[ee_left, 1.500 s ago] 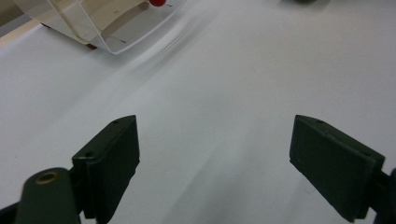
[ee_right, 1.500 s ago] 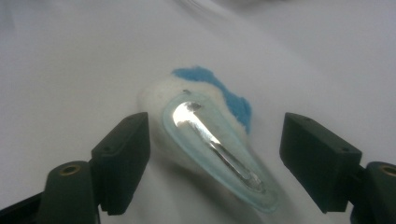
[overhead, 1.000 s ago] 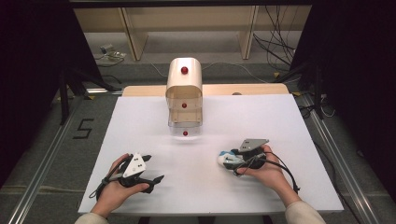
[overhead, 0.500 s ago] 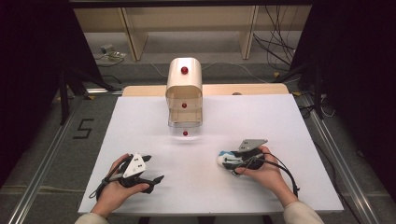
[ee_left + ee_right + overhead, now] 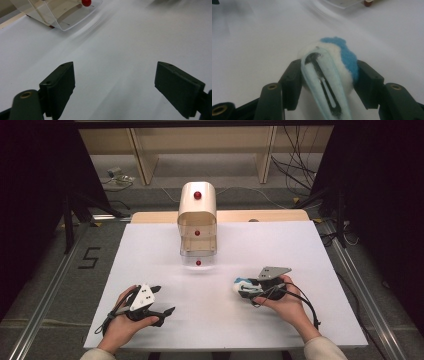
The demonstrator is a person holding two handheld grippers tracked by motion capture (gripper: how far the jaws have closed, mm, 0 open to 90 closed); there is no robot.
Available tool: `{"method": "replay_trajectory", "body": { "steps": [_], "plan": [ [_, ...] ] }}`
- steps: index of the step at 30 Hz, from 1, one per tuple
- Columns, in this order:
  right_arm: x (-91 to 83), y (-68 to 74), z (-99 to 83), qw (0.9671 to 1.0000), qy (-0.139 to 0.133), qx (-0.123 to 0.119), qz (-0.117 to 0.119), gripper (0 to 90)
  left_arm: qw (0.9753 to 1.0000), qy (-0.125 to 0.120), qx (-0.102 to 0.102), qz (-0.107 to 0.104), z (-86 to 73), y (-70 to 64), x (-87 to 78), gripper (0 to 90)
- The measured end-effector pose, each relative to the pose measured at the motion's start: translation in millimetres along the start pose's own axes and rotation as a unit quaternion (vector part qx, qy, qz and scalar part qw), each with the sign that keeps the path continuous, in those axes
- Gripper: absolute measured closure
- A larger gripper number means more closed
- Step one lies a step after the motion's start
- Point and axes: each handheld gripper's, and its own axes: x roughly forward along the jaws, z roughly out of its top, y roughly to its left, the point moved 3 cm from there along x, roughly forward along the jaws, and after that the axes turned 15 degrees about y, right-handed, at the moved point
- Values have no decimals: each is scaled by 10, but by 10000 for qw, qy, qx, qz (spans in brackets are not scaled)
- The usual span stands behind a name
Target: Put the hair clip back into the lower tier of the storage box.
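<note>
With its jaws clamped on a fluffy white-and-blue hair clip [image 5: 332, 75], the right gripper [image 5: 250, 289] seems mid-carry, probably toward the cream drawer cabinet with red knobs [image 5: 197, 225] at eleven o'clock, while the left gripper [image 5: 159, 306] rests wide apart.

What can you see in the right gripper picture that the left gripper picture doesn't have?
The right gripper view has the right tool squeezing a fluffy white and blue hair clip, its metal clasp facing the camera. The left gripper view has the left tool wide open with nothing between its jaws, plus a red knob on the clear drawer front. Both look across the white table toward the little drawer box.
</note>
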Motion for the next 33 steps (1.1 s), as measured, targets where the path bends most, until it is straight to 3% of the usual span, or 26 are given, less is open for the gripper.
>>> {"method": "replay_trajectory", "body": {
  "steps": [14,33],
  "plan": [
    [-85,14,220,9997,-214,-22,-105,447,10000,-26,-47,58,21,-20,4,160],
    [-136,-26,494,9995,-197,-64,-240,448,9999,-37,-48,86,42,-25,15,159]
  ]
}}
